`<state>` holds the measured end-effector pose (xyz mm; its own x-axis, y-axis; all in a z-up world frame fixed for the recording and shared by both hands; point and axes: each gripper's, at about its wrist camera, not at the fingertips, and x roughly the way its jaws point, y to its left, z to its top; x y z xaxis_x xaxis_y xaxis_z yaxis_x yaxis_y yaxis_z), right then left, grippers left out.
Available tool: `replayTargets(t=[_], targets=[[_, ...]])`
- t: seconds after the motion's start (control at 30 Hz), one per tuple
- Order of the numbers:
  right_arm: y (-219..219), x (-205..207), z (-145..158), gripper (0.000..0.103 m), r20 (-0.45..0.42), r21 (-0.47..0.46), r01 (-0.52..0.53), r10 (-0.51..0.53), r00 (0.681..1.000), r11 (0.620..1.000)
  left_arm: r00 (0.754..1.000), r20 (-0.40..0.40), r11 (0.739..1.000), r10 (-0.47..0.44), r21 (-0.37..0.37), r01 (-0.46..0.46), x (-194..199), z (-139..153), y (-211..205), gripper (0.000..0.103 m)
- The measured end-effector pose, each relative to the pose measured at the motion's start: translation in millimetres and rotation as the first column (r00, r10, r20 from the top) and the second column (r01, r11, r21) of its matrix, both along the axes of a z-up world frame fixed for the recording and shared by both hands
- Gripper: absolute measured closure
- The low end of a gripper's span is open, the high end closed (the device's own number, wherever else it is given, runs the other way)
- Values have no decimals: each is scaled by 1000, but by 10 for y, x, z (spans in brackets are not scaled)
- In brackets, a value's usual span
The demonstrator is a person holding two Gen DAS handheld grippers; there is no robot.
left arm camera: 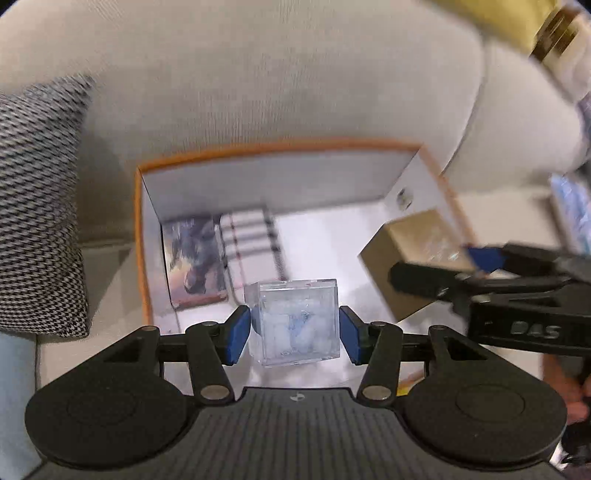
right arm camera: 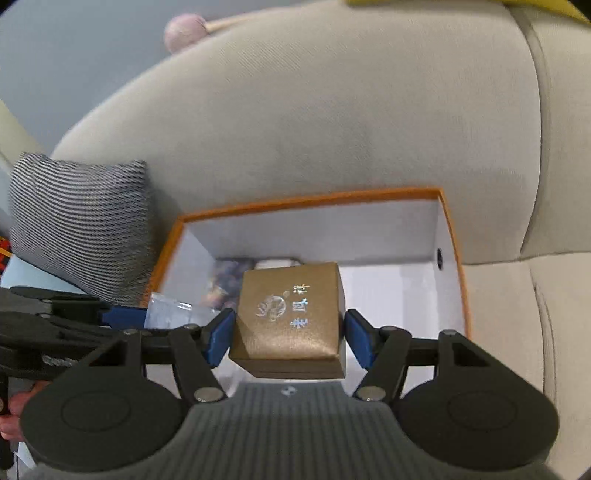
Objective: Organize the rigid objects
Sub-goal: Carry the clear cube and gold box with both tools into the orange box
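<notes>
Two views, catalogued in order.

Left wrist view. Surroundings: beige sofa; houndstooth cushion at the left; orange-rimmed box, white inside, on the seat. Box contents: a picture card and a striped item against the far left corner, both blurred. My left gripper clamps a clear plastic cube between its blue pads, above the near part of the box; the pale pieces inside the cube are hard to make out. At the right, my right gripper crosses the frame, smeared by motion, carrying a gold box over the box's right wall.

Right wrist view. Same sofa, cushion and orange-rimmed box; a pinkish round object sits blurred behind the sofa back. My right gripper holds the gold box, silver print on top, above the open box; the left pad presses its side, while a thin gap shows at the right pad. The gold box hides most of the card. My left gripper enters from the left edge with the clear cube, partly cut off.
</notes>
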<state>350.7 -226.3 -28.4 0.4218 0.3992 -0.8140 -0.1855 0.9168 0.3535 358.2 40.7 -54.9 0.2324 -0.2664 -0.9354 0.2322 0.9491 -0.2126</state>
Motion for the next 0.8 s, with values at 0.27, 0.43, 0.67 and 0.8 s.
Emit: replayTargets(t=[0.27, 0.43, 0.67, 0.8], targets=[[48, 182, -300, 38, -48, 10, -39, 39, 998, 999, 990, -138, 980, -21, 192, 48, 166, -542, -213, 45], [116, 236, -419, 38, -57, 2, -56, 56, 997, 998, 986, -165, 973, 6, 227, 32, 231, -687, -206, 44], [125, 235, -487, 38, -81, 8, -66, 67, 994, 998, 986, -169, 967, -5, 248, 47, 210, -799, -184, 39], [111, 226, -473, 38, -94, 6, -69, 70, 993, 998, 986, -166, 970, -25, 236, 64, 182, -741, -151, 40]])
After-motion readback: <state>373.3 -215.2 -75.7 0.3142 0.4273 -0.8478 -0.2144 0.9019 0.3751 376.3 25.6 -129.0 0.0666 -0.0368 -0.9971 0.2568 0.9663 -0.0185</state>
